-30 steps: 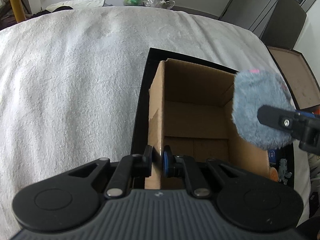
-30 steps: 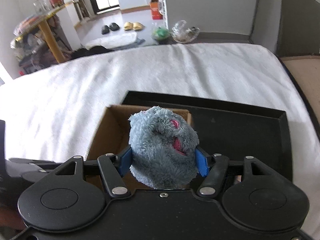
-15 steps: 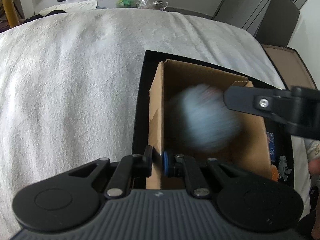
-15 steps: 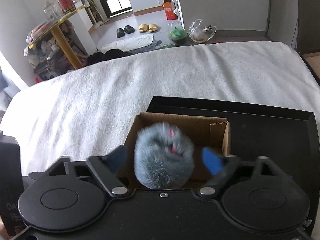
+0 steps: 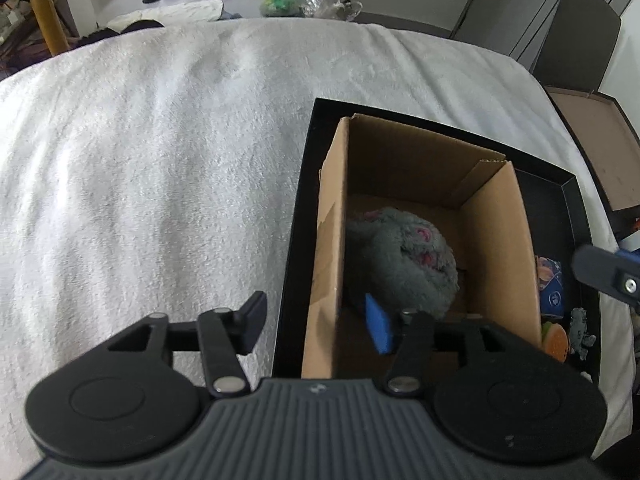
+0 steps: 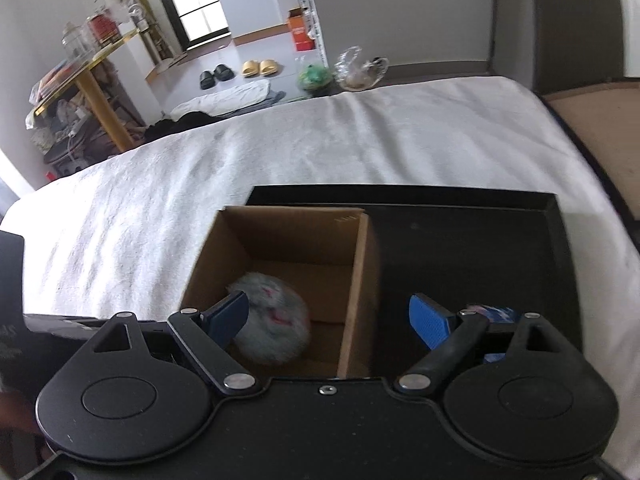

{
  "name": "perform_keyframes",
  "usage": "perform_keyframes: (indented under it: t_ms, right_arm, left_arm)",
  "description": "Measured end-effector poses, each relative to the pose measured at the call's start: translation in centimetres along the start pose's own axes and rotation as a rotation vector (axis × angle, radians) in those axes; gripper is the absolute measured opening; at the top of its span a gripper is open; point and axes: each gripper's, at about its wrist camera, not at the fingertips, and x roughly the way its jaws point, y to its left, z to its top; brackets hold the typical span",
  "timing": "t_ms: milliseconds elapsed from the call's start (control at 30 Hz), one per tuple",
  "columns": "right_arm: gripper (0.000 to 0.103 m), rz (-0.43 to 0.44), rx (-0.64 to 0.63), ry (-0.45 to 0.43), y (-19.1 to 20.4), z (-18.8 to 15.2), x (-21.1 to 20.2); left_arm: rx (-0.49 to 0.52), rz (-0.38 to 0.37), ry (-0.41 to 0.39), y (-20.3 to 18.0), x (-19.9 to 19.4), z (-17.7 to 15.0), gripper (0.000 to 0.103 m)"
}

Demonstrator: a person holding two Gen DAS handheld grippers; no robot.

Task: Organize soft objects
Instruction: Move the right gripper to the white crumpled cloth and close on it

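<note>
Plush toy, grey fur with pink patches, lying loose on the floor of the cardboard box, close to the left wall, touched by neither tool. Blurred in the right wrist view, so possibly not yet settled. Box standing open-topped in the left part of a black tray, tray resting on a bed under a white blanket.

Left tool straddling the near left wall of the box, one finger outside over the tray rim, the blue pad of the other inside; jaws just opened to a middling gap, cardboard wall between them but no pad pressing on it. Right tool spread wide and holding nothing, hanging above the right wall of the box, one finger over the toy, the other over the bare tray floor.

Progress, as a judgement: one soft thing now boxed, so that step looks finished. Left to do, apparently: a few small items lying in the tray to the right of the box, among them something orange and round and a blue packet, too small to identify as soft or not. Likely next: a reach with the empty right tool toward those.
</note>
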Motion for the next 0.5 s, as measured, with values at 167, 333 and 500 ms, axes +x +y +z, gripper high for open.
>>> perform_keyframes:
  t_ms: [167,333,500]
  right_arm:
    - [0.087,-0.028,0.040,-0.008,-2.5,-1.7,-1.5]
    - [0.087,-0.051,0.077,-0.008,-4.6,-3.1,-2.6]
    - [0.085,-0.061,0.126,0.013,-7.0,-4.3,-3.6]
  left_arm:
    - [-0.006,0.028,-0.015,-0.5,-1.2,-1.1,0.063]
    - [-0.005,0.048,-0.025,-1.4,-2.3,-2.3,0.066]
    - [-0.004,0.068,-0.034,-2.2,-3.1,-3.1,0.067]
